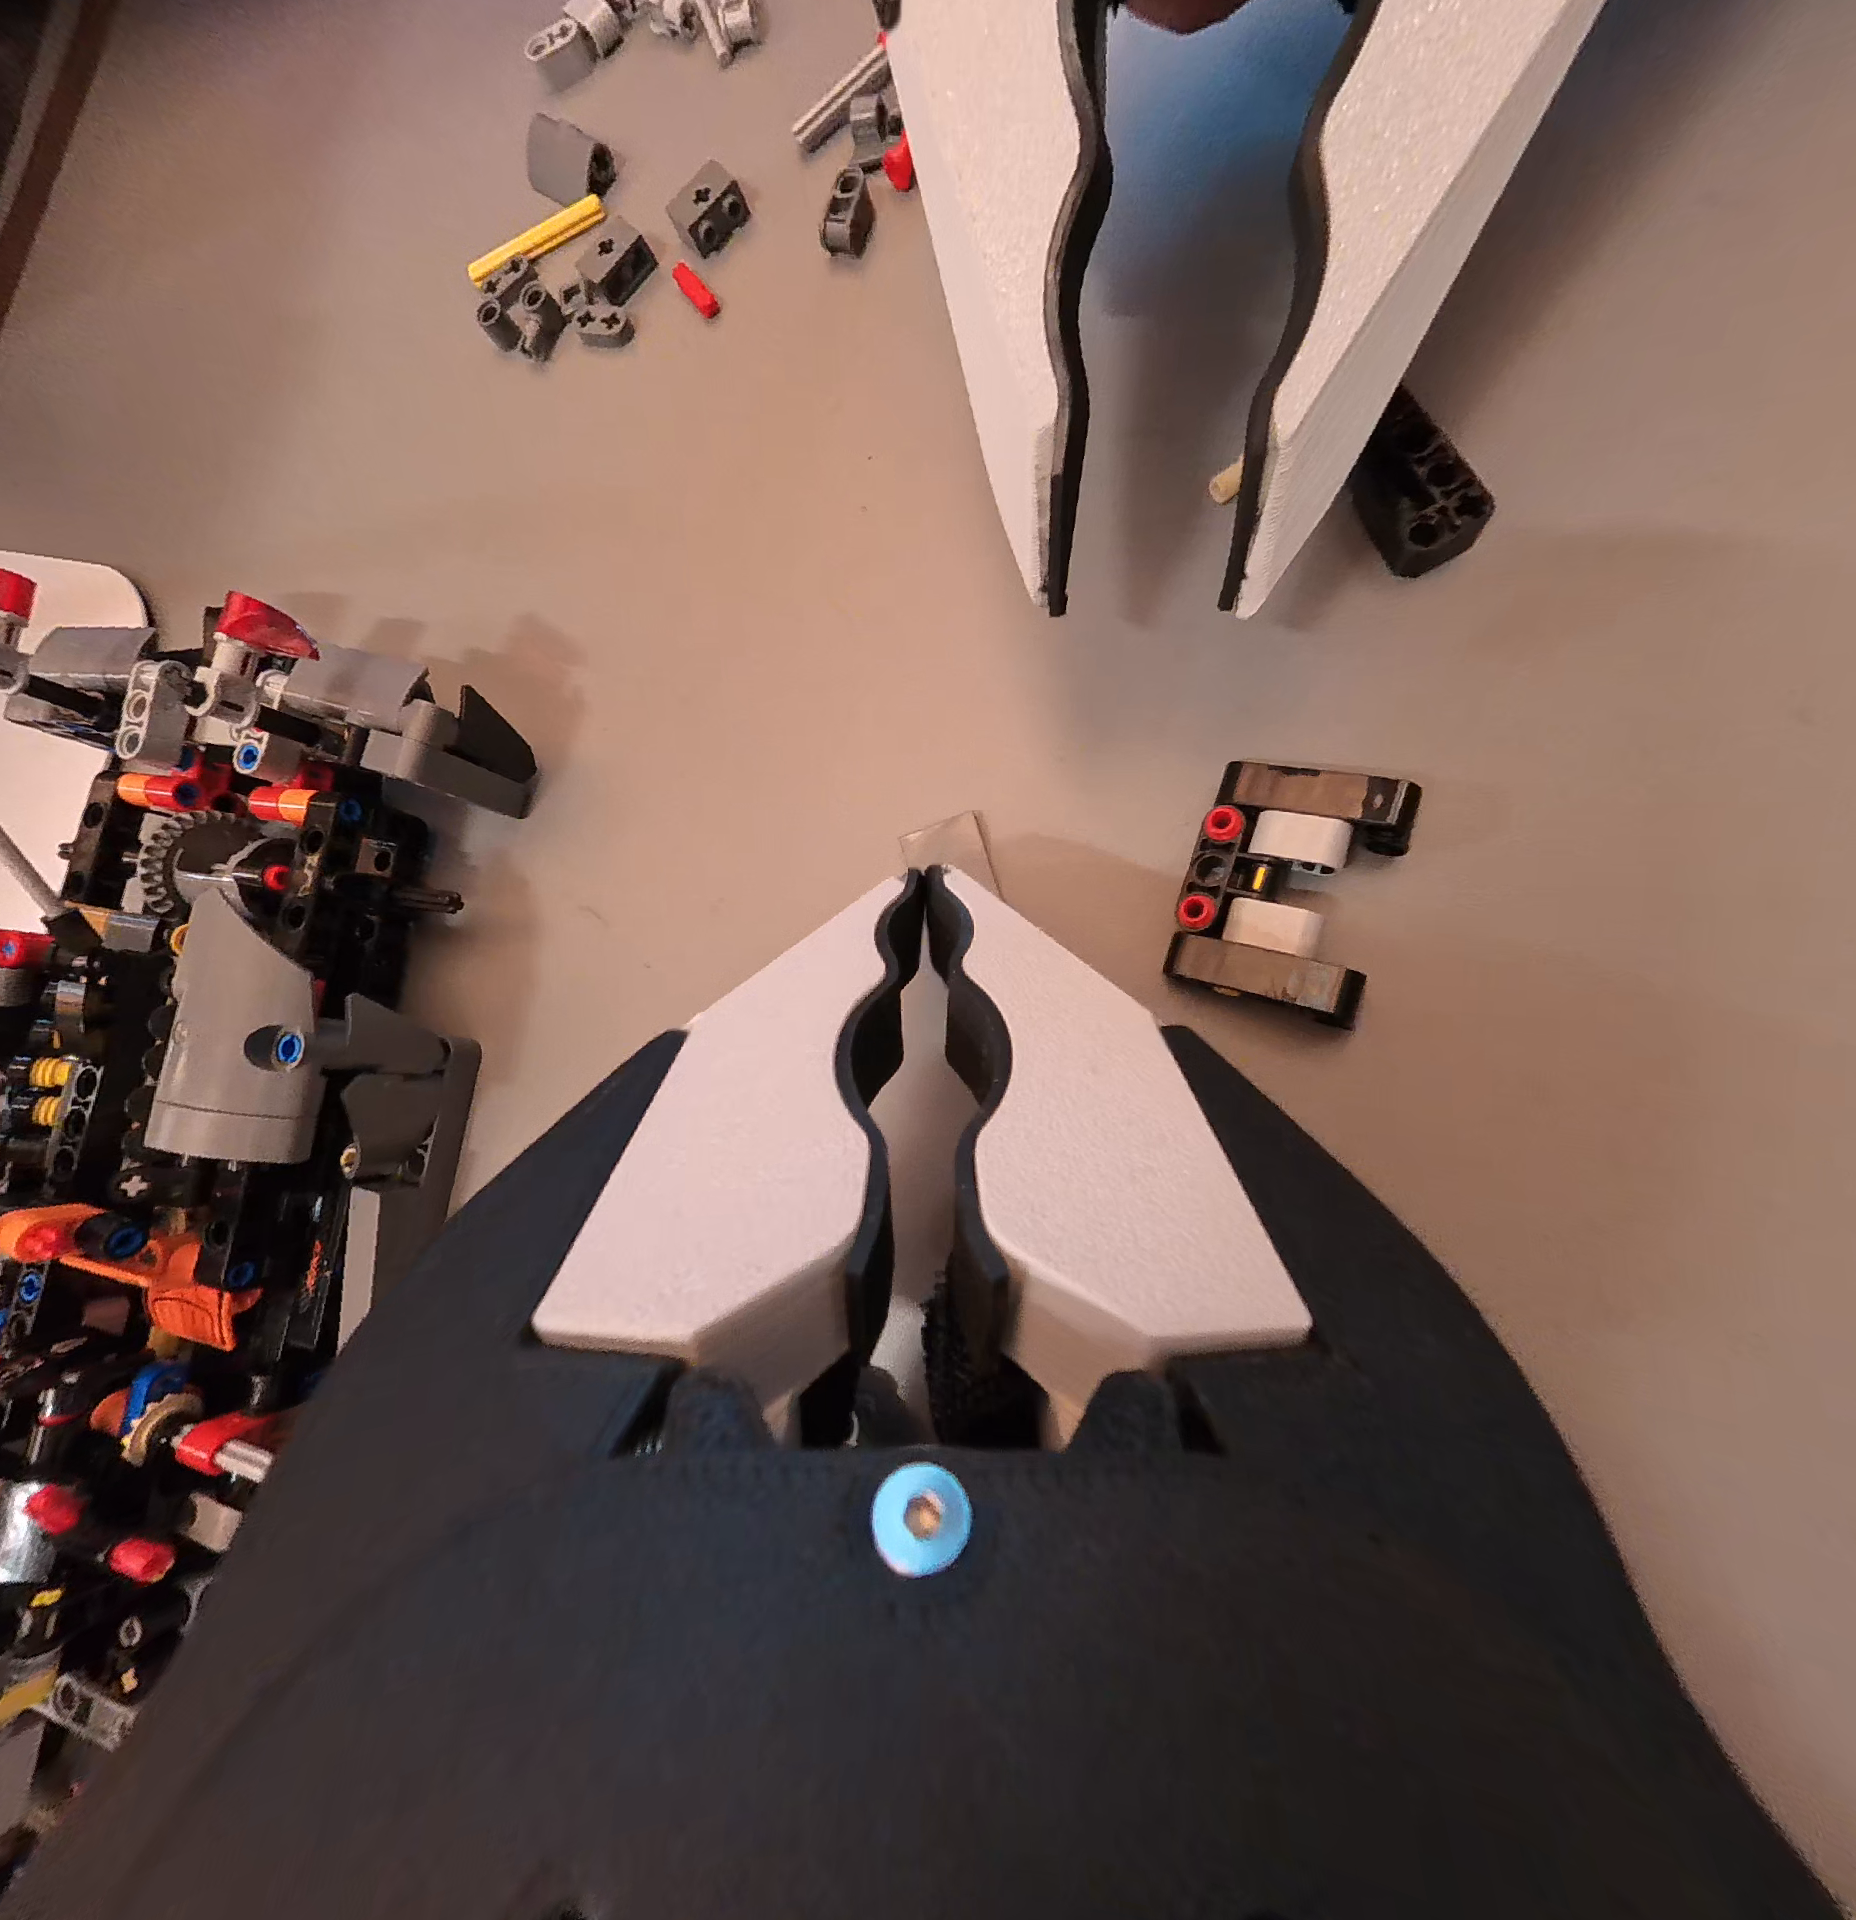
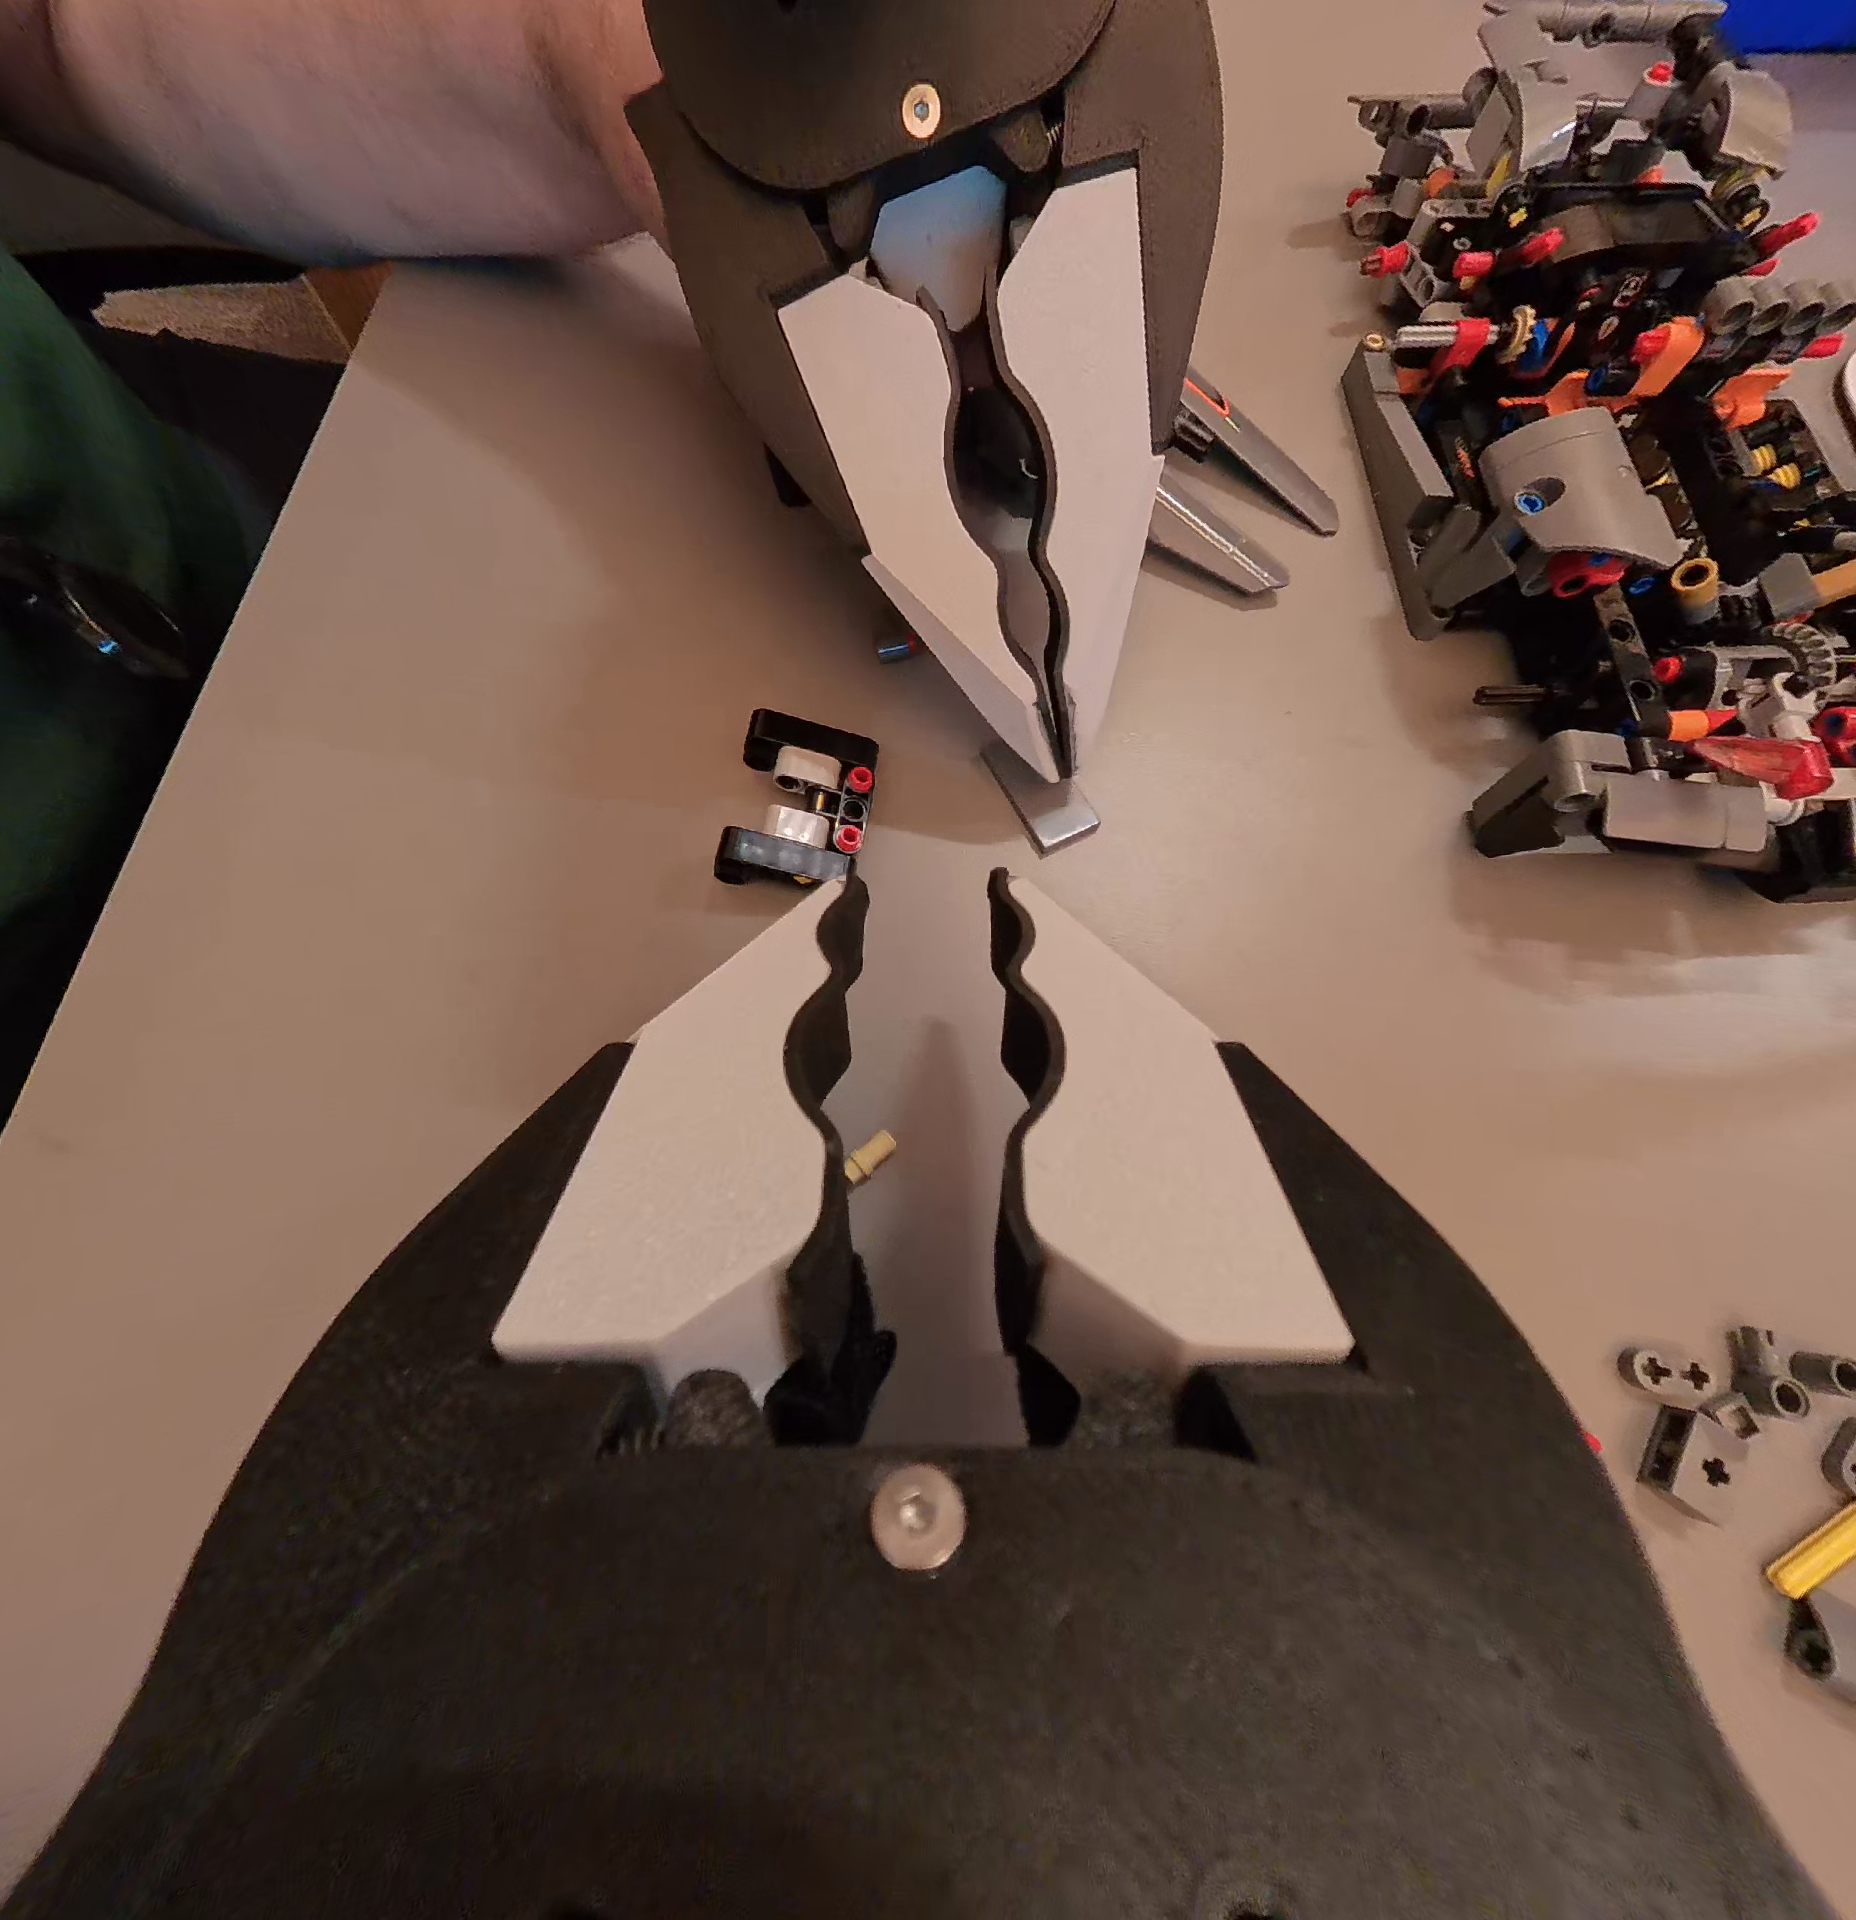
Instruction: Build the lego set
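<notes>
Two grippers faced each other over a grey counter (image 2: pixel 488 1039). The left gripper (image 1: pixel 925 875) had its jaws clenched on a small flat grey plate (image 2: pixel 1049 821), the plate's lower end touching the counter. In the left wrist view only a sliver of that plate showed past the tips. Just beside it lay a small black sub-assembly (image 1: pixel 1288 894) with two white pieces and red pins, flat on the counter and apart from both grippers. To the left of the left gripper sat the large partly built lego model (image 1: pixel 197 1039), black, grey, orange and red.

The right gripper (image 2: pixel 929 894) hung with its jaws released, holding nothing; a tan peg (image 2: pixel 870 1155) lay on the counter between its fingers, close to the left one. A black beam piece (image 1: pixel 1423 499) lay beside one of its fingers. Farther off, loose grey connectors (image 1: pixel 591 281), a yellow axle (image 1: pixel 534 241) and a red pin (image 1: pixel 695 288) were scattered together. A person's sleeve (image 2: pixel 332 135) showed behind the left gripper.
</notes>
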Demonstrator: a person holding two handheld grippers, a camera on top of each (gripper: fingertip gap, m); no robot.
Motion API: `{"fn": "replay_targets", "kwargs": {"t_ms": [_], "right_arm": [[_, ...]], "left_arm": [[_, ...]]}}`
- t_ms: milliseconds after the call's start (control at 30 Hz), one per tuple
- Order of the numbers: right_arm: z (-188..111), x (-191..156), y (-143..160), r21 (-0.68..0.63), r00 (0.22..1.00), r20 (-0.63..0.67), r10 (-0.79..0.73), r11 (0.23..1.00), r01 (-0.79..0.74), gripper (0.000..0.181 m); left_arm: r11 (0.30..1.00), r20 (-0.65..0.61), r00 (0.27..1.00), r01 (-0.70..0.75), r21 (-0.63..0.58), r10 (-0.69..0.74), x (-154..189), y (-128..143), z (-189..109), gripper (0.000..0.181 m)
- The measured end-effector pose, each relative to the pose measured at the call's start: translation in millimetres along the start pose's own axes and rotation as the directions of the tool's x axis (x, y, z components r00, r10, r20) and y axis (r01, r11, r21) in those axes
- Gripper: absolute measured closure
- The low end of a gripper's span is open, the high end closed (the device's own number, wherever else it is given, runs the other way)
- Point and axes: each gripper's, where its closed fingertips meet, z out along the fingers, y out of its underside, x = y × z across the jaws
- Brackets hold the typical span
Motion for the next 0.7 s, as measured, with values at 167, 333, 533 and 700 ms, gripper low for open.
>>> {"fn": "replay_targets", "kwargs": {"t_ms": [167,333,533,700], "right_arm": [[-1.0,2.3,0.8,0.0,1.0,-0.009,0.004,1.0,-0.004,0.159],[0.9,2.3,3.1,-0.011,1.0,-0.008,0.004,1.0,-0.004,0.159],[-0.2,3.6,3.2,-0.009,1.0,-0.015,0.003,1.0,-0.004,0.159],[-0.7,4.5,4.1,-0.011,1.0,-0.017,0.005,1.0,-0.006,0.159]], "left_arm": [[1.0,0.009,1.0,0.001,-0.009,-0.001,-2.0,2.2,0.7,0.181],[1.0,0.025,1.0,-0.003,-0.013,0.003,-4.3,3.1,1.3,0.181],[1.0,0.028,1.0,-0.003,-0.012,0.003,-5.1,2.7,2.2,0.176],[1.0,0.031,1.0,0.001,-0.008,-0.001,-6.3,2.0,2.6,0.171]]}}
